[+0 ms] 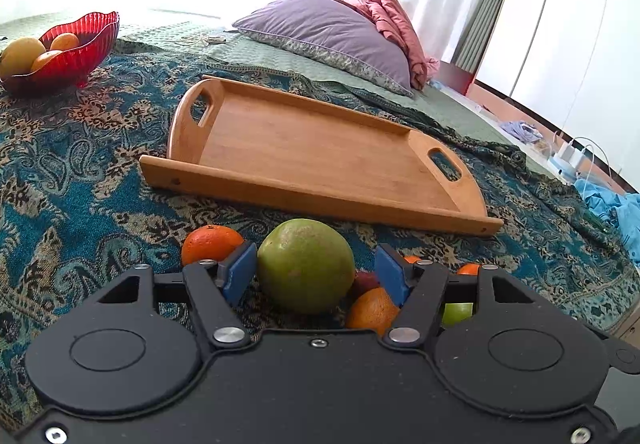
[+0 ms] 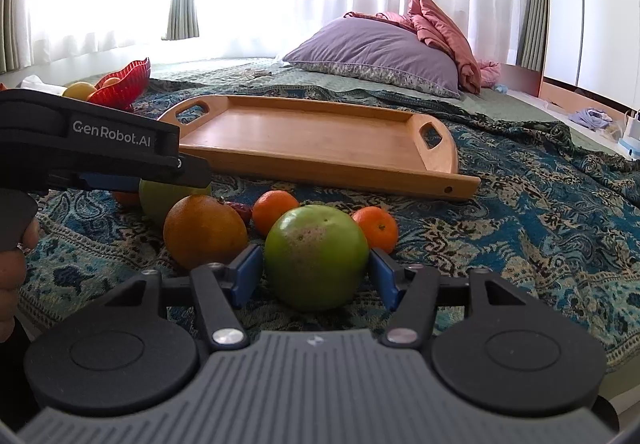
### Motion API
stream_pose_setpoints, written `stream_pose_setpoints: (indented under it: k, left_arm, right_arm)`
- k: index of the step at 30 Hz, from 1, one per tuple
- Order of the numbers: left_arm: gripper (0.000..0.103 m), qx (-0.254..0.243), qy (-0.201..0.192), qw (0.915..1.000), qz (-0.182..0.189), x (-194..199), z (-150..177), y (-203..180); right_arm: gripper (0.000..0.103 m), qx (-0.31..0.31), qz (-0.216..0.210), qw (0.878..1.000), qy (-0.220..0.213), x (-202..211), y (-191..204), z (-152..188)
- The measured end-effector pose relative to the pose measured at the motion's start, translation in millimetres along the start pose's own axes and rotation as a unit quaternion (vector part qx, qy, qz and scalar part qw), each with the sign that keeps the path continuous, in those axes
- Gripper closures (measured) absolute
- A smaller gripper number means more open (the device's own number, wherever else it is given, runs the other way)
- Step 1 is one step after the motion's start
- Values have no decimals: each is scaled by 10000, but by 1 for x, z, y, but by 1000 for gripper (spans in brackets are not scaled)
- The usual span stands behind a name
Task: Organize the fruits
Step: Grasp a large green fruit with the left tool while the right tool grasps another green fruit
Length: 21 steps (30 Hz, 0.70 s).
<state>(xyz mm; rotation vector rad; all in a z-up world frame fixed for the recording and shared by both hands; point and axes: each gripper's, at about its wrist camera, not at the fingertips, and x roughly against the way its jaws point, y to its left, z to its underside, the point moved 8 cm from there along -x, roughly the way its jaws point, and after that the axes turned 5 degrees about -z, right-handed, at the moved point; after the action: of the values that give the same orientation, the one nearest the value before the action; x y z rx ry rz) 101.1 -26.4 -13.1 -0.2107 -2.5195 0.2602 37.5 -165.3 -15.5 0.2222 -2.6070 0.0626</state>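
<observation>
In the left wrist view my left gripper [image 1: 316, 274] is open around a large green fruit [image 1: 306, 264] on the patterned bedspread; the left pad is close to it, the right pad apart. An orange [image 1: 210, 246] lies to its left, another orange [image 1: 372, 310] and a small red fruit [image 1: 366, 282] to its right. In the right wrist view my right gripper [image 2: 316, 274] is open around a second green fruit [image 2: 316, 256], pads near both sides. A big orange [image 2: 206, 230] and two small oranges [image 2: 274, 212] [image 2: 378, 228] lie around it. An empty wooden tray [image 1: 320, 160] [image 2: 320, 140] lies beyond.
A red glass bowl [image 1: 86, 44] [image 2: 124, 82] with yellow and orange fruit stands at the far left. A purple pillow [image 1: 332, 32] and pink cloth lie behind the tray. The left gripper body [image 2: 92, 140] crosses the left of the right wrist view. Bed edge at right with cables and clothes.
</observation>
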Motion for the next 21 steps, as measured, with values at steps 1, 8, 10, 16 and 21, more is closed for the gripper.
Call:
stream_pose_setpoints:
  k: [1,8,10,16,21]
  left_arm:
    - [41,-11,-5,10000,-5,-1,-1,0]
    - [49,-218,-93,9996,-150,-11,-6,-3]
    - [51,-284,-149,9993,-211,-14,-8,-1]
    - [50,-354,-159,9992,-108,-22,-12,-1]
    - [48,-557,-146,9982,-173,-32,-12,-5]
  right_arm:
    - [35,-23,24,10000,-17,0,-1,0]
    - [39,-80,73,9999,-61,-1,-2,-1]
    - [39,-84,73,9999,-62,-1,-2,-1]
    - [39,-29,94,9999,-32,-4,-1,-1]
    - [39,-28,122,9999,19,-10,0,-1]
